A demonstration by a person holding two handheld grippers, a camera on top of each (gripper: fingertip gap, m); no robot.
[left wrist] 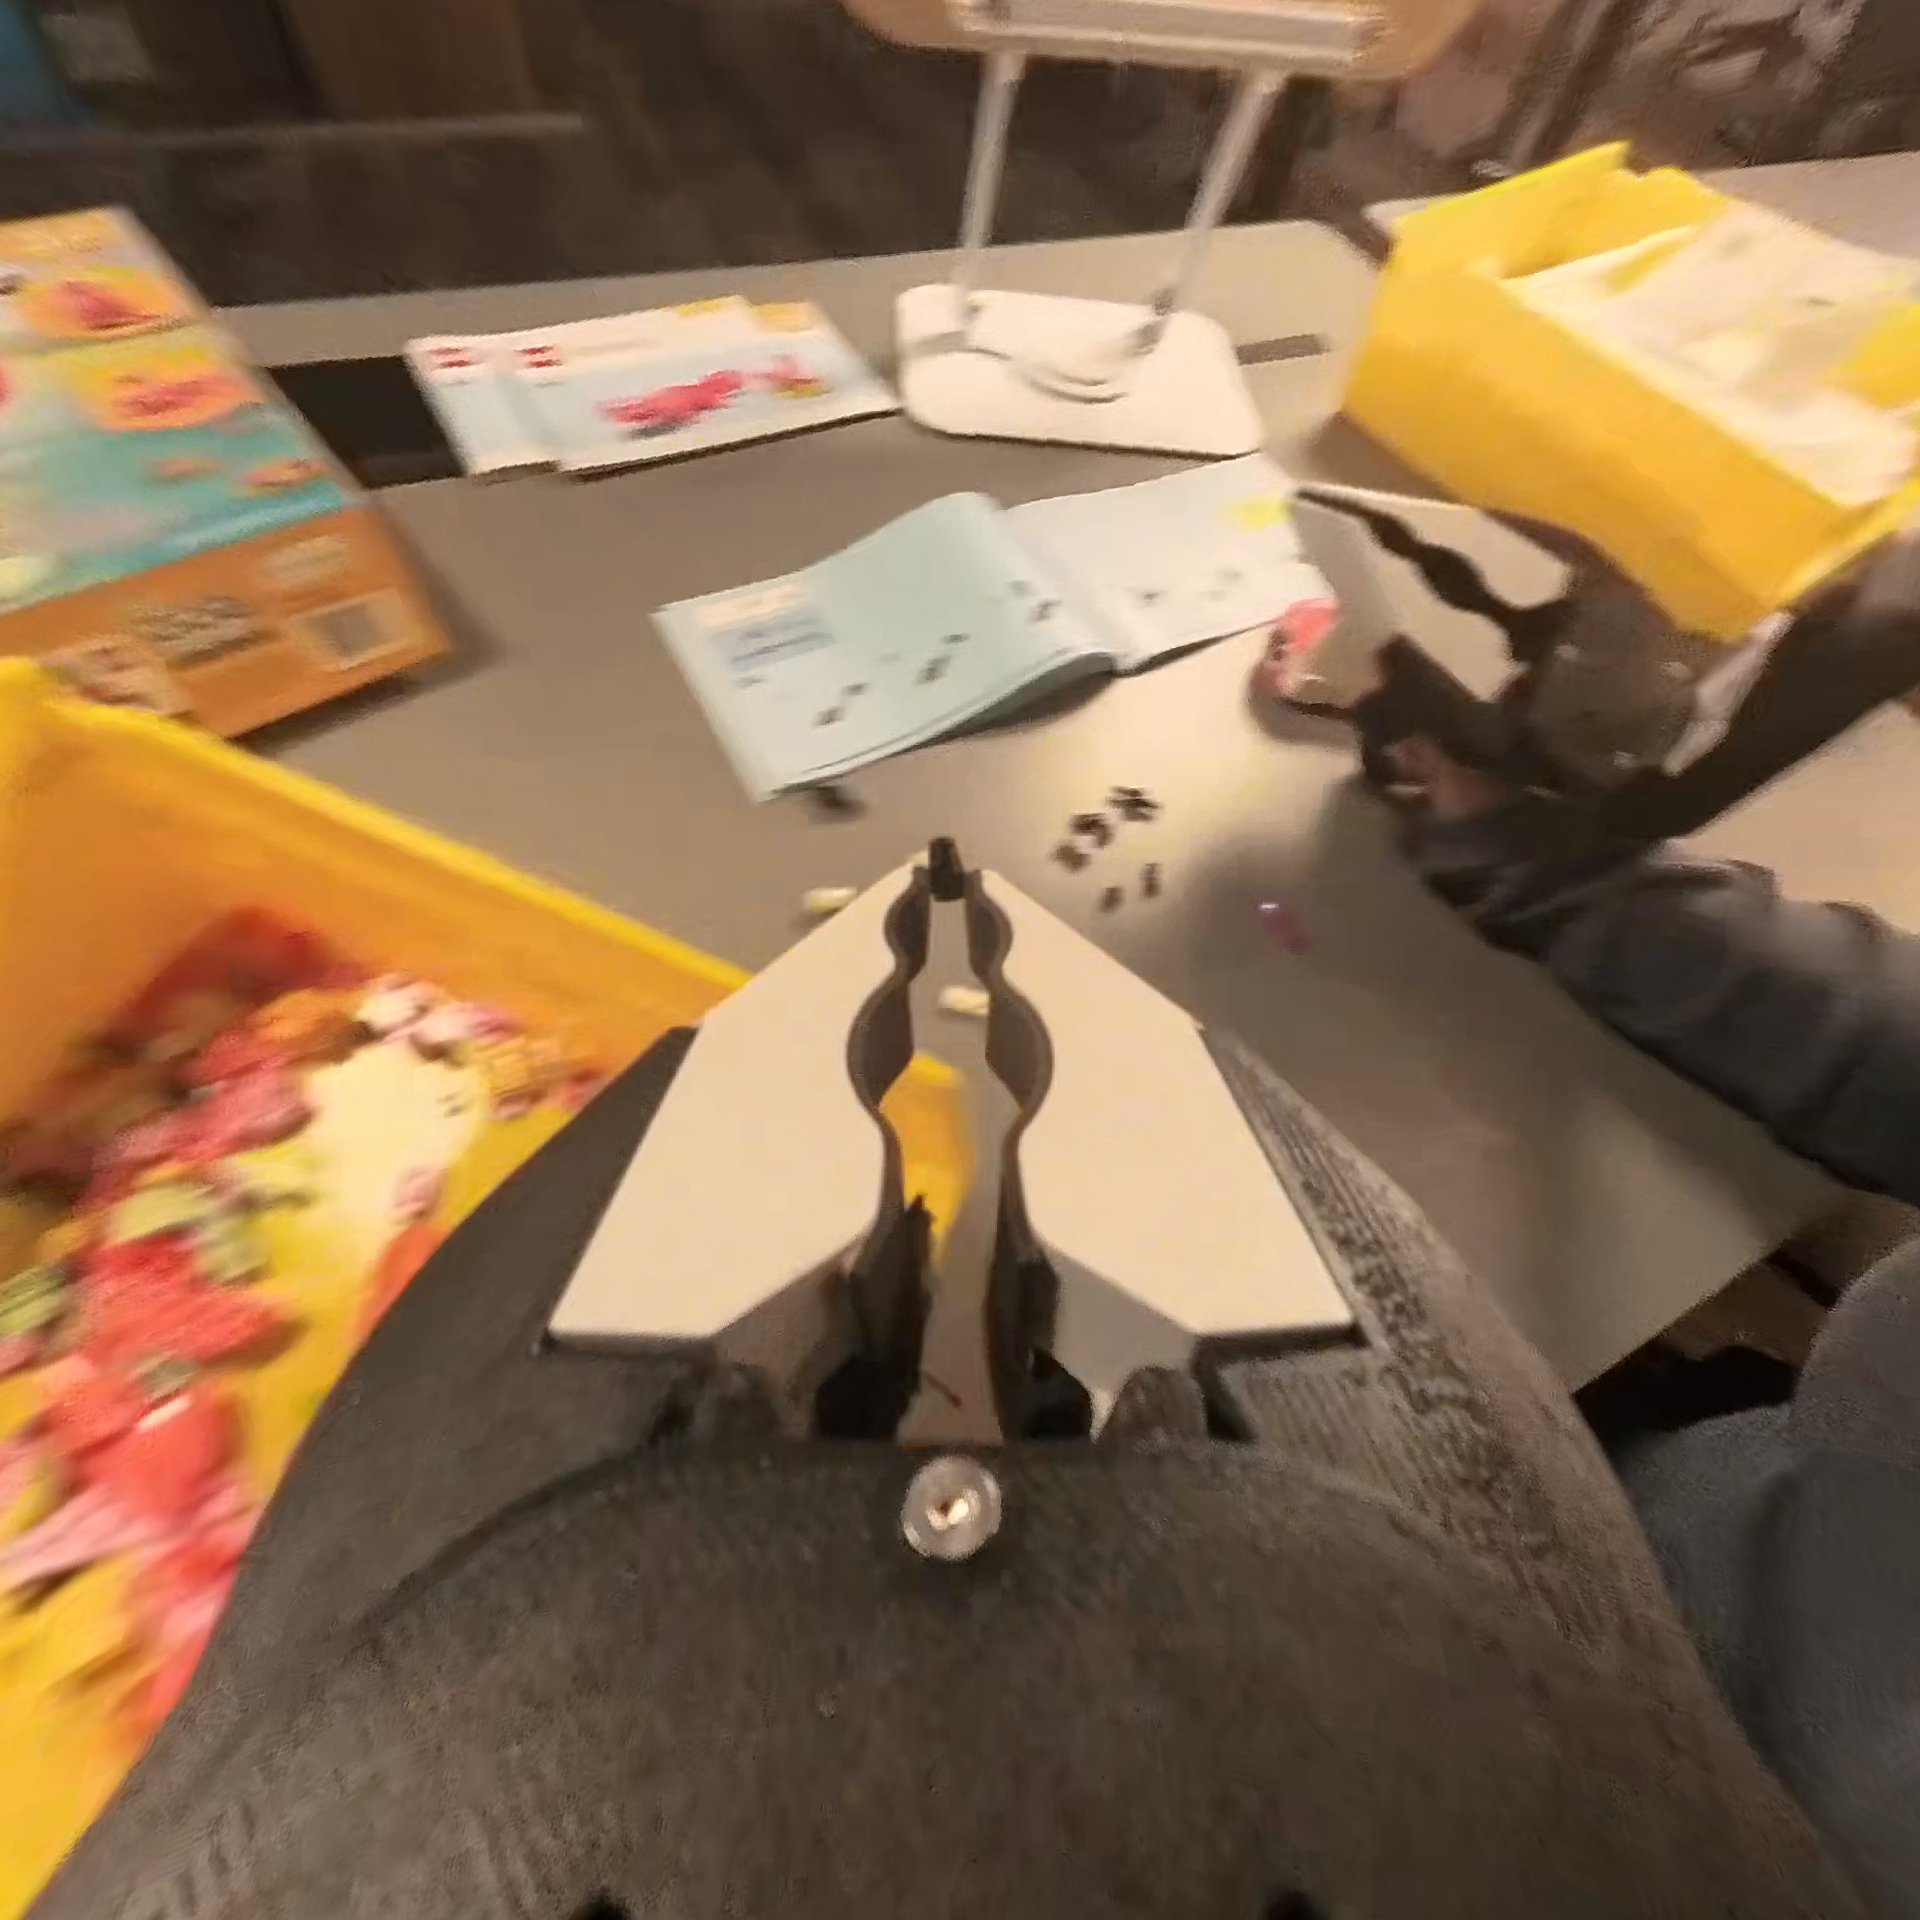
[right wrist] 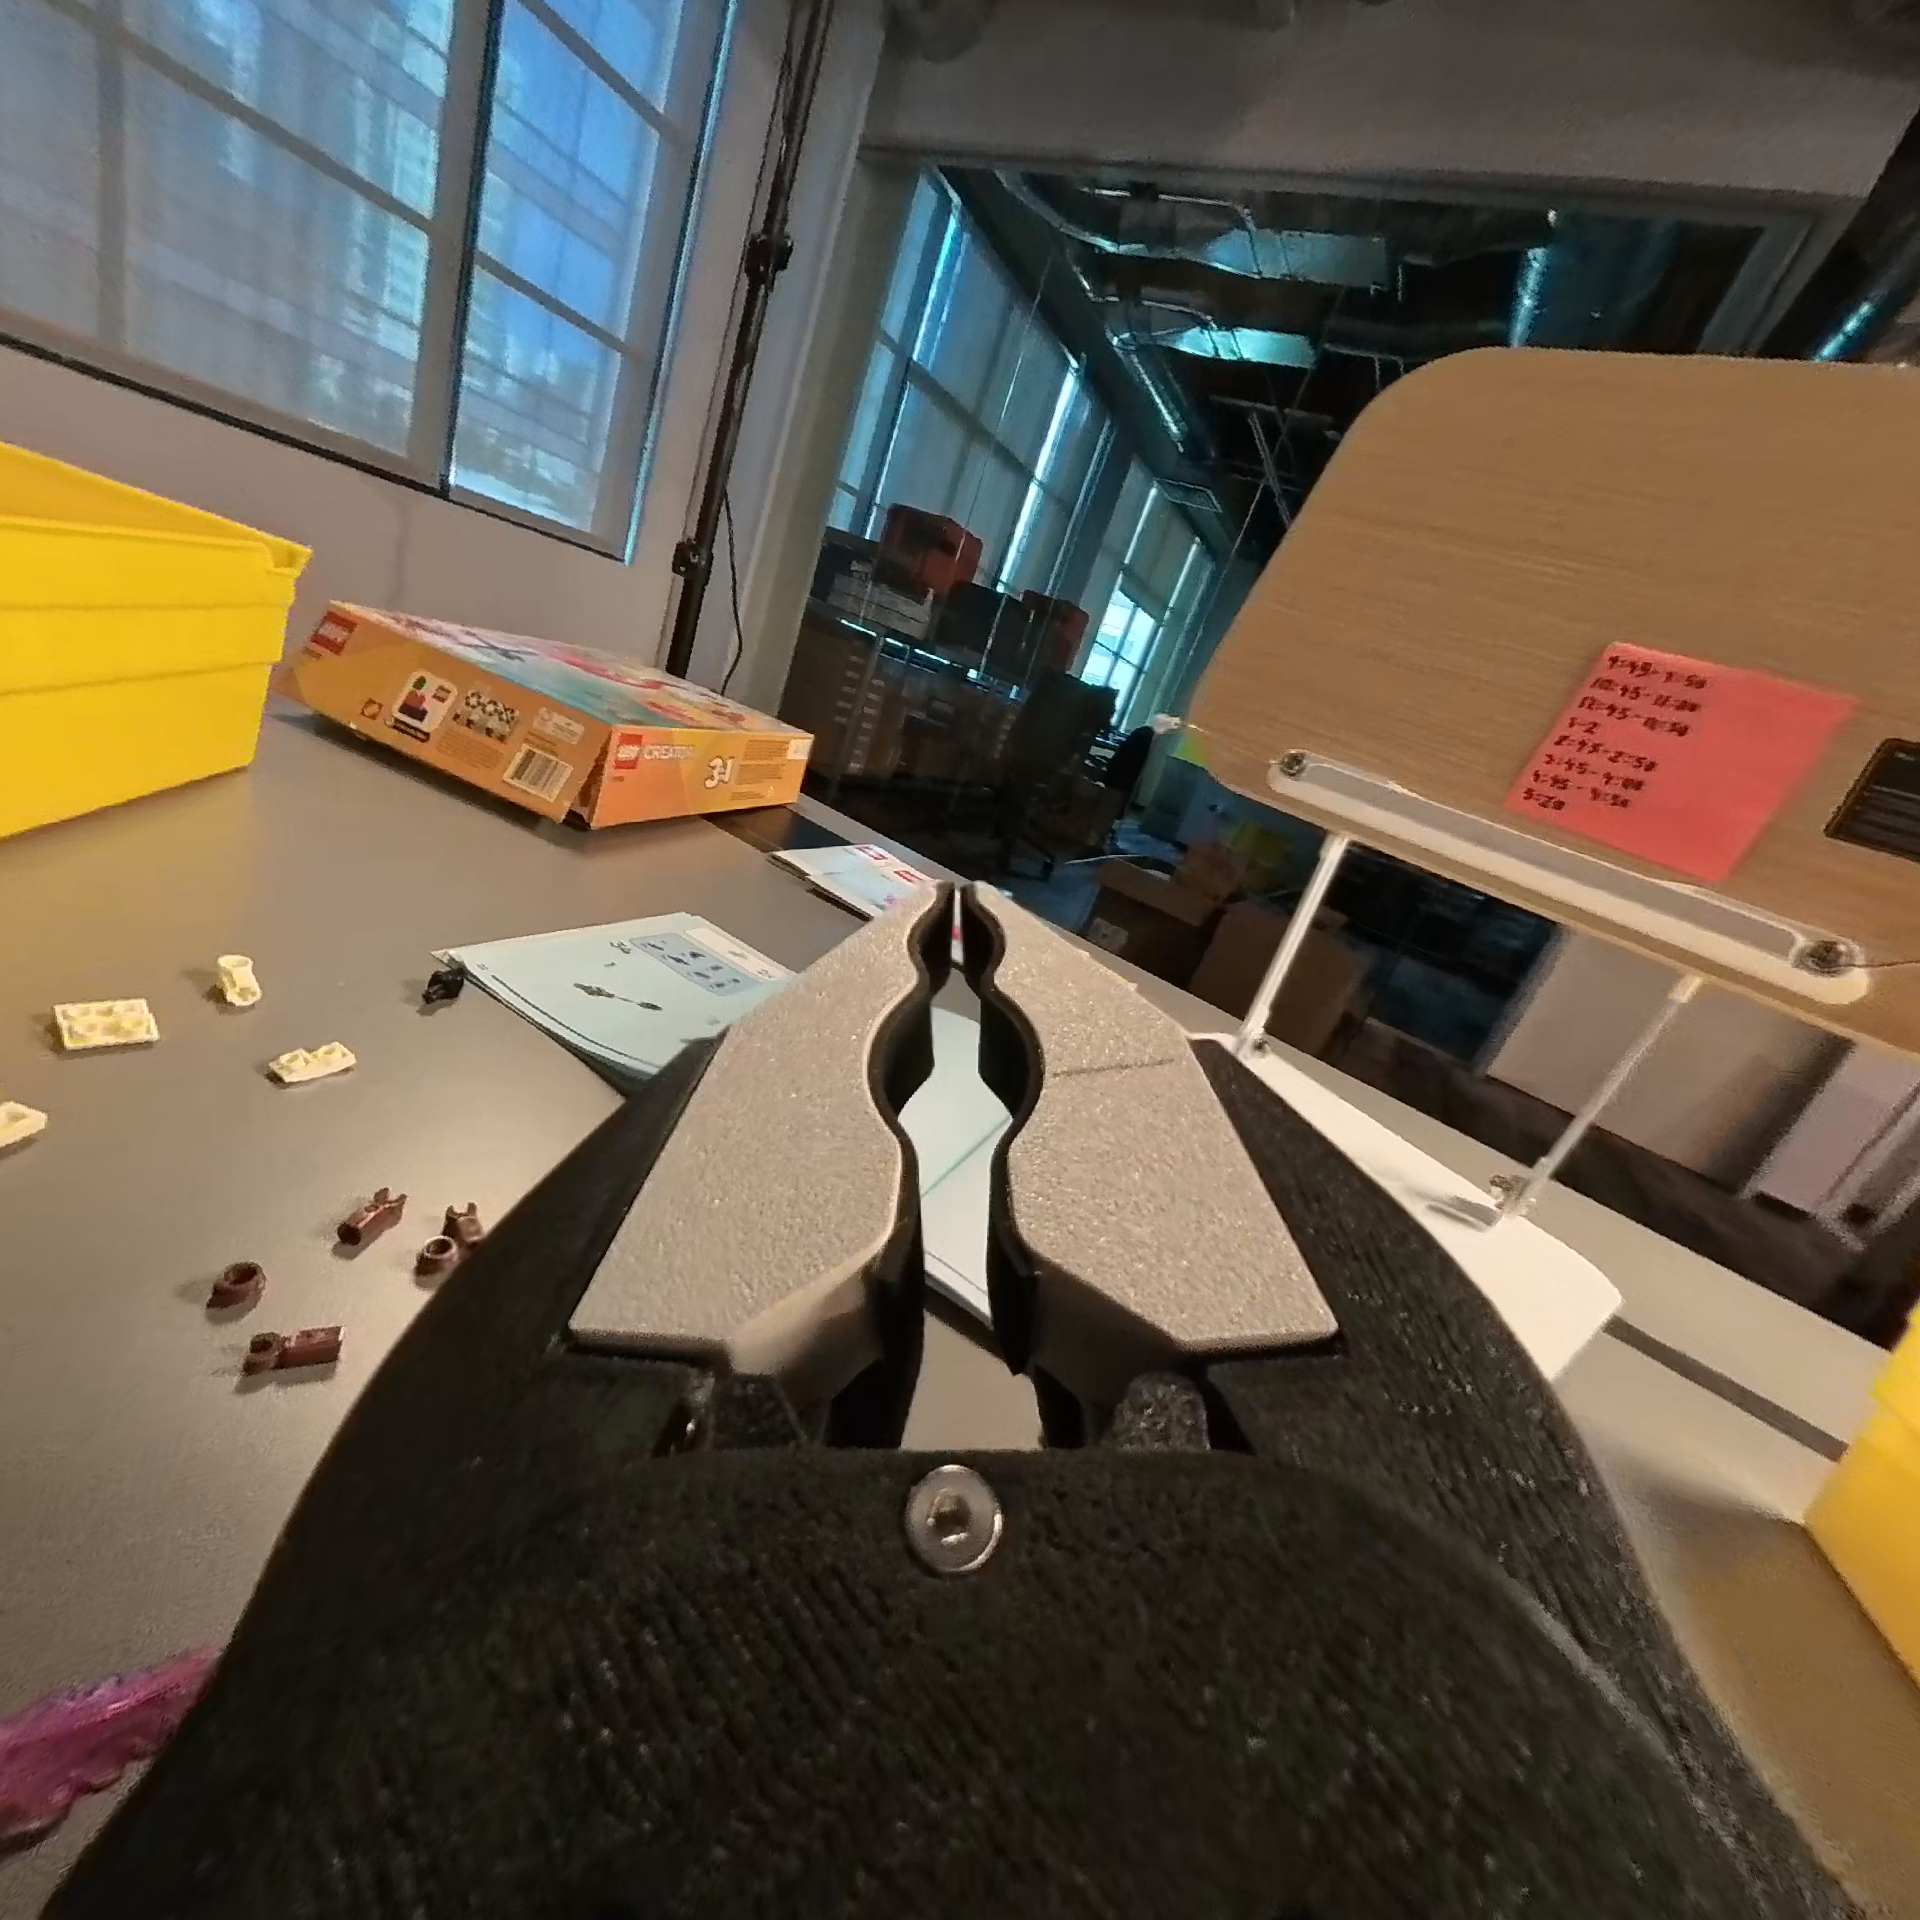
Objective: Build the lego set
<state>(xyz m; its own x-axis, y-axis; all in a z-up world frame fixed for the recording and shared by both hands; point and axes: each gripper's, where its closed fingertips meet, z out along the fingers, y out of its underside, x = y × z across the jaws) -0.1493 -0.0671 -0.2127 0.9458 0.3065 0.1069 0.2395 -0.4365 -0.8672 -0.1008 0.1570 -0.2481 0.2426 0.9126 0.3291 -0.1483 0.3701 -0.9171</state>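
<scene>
Grey bench [right wrist: 312,914]: matte top that carried everything; its far edge ran behind the booklets.
Left gripper [left wrist: 943,883]: jaws nearly closed, pinching a small black piece [left wrist: 941,871] at the very tips, both pads against it. It hung above the bench, off the corner of the yellow bin, so the piece appeared to have been lifted clear of the surface.
Right gripper [right wrist: 957,896]: fingertips together with nothing between them. It sat low over the bench with its nose raised toward the far edge, seemingly parked.
Yellow bin [left wrist: 343,831]: at the near left corner of the bench, beside the left gripper, full of red, pink and pale bricks; likely the stock to pick from.
Open booklet [left wrist: 935,623]: light blue pages, lying flat mid-bench ahead of both grippers, probably left open for reading.
Dark loose pieces [right wrist: 343,1278]: small brown-black parts scattered on the bench just left of the right gripper, apart from one another and easy to single out.
Cream pieces [right wrist: 208,1018]: small plates and a stud farther left, also spread out.
Orange box [right wrist: 540,727]: lying flat near the far edge, its end flap open.
Closed booklets [left wrist: 644,384]: at the far edge, out of the working area.
White stand [left wrist: 1081,384]: base on the bench near the far edge, holding a wooden panel [right wrist: 1558,582] aloft.
</scene>
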